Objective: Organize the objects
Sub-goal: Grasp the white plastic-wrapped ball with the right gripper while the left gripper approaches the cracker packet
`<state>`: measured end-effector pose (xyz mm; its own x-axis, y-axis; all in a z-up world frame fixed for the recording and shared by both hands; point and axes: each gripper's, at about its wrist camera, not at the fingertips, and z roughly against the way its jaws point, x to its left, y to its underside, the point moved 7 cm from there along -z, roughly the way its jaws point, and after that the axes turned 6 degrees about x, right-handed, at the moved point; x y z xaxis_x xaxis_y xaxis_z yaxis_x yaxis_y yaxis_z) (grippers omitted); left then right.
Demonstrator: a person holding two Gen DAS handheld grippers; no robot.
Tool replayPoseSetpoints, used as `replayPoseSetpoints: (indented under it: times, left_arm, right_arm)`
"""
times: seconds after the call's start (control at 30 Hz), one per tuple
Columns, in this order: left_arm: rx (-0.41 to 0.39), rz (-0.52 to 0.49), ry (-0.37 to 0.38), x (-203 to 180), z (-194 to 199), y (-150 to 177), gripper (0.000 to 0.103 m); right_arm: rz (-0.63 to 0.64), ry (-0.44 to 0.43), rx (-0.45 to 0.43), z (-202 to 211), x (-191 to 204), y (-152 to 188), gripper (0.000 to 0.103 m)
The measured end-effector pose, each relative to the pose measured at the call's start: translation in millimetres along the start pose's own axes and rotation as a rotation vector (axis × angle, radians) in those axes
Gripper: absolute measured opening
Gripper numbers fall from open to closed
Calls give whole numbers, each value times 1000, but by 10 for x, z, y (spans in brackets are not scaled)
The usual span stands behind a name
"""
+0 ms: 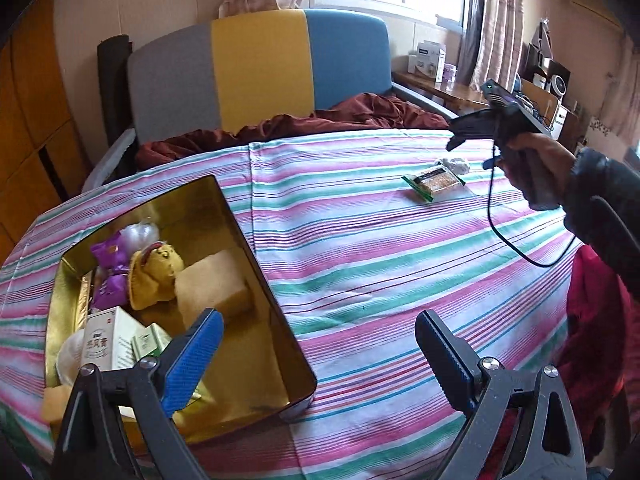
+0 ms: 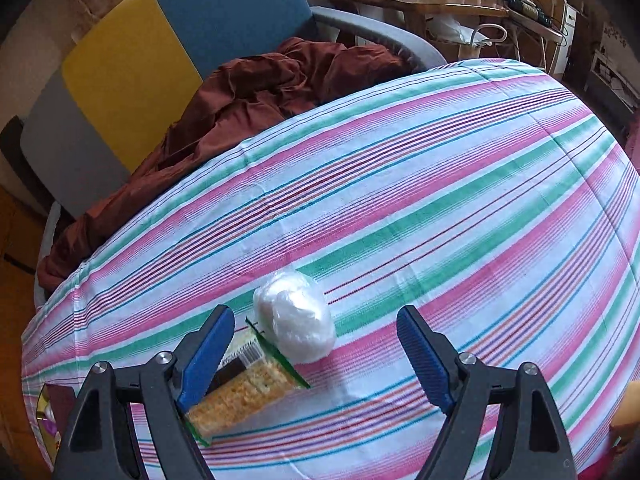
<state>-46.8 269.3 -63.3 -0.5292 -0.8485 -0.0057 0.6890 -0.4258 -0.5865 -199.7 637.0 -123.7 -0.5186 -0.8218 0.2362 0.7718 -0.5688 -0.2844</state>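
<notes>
A gold tin box (image 1: 264,280) lies on the striped cloth at the left, holding a yellow plush toy (image 1: 158,276), purple packets (image 1: 108,272), a sponge block (image 1: 214,284) and white medicine boxes (image 1: 108,338). My left gripper (image 1: 320,332) stands open beside the box's right wall, with nothing between its fingers. Farther right lie a green-edged snack packet (image 1: 434,182) (image 2: 244,388) and a white wrapped ball (image 1: 454,165) (image 2: 296,320), touching each other. My right gripper (image 2: 316,348) (image 1: 470,152) hovers open just above them; the packet sits under its left finger.
A striped cloth (image 1: 400,260) covers the table. Behind it a grey, yellow and blue chair (image 1: 256,76) holds a crumpled maroon fabric (image 2: 260,88). A wooden desk (image 2: 412,0) with boxes stands at the back right. A cable (image 1: 516,240) hangs from the right gripper.
</notes>
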Motion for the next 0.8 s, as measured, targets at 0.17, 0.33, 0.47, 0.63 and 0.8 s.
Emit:
replayPoseSetpoints:
  times: [0.17, 0.33, 0.47, 0.63, 0.8]
  left_arm:
    - [23, -5, 24, -71, -114, -71, 97]
    - [24, -19, 44, -169, -162, -190, 97]
    - [7, -32, 44, -271, -165, -364, 97]
    - [-8, -95, 57, -533, -235, -671, 98]
    - [-5, -238, 56, -969, -483, -982, 102]
  right_arm:
    - [50, 0, 78, -276, 108, -28, 43]
    - [100, 9, 74, -182, 83, 54, 38]
    - [144, 78, 60, 27, -149, 198, 38]
    - [125, 138, 54, 169, -572, 402, 38]
    - [71, 108, 66, 139, -753, 463, 38]
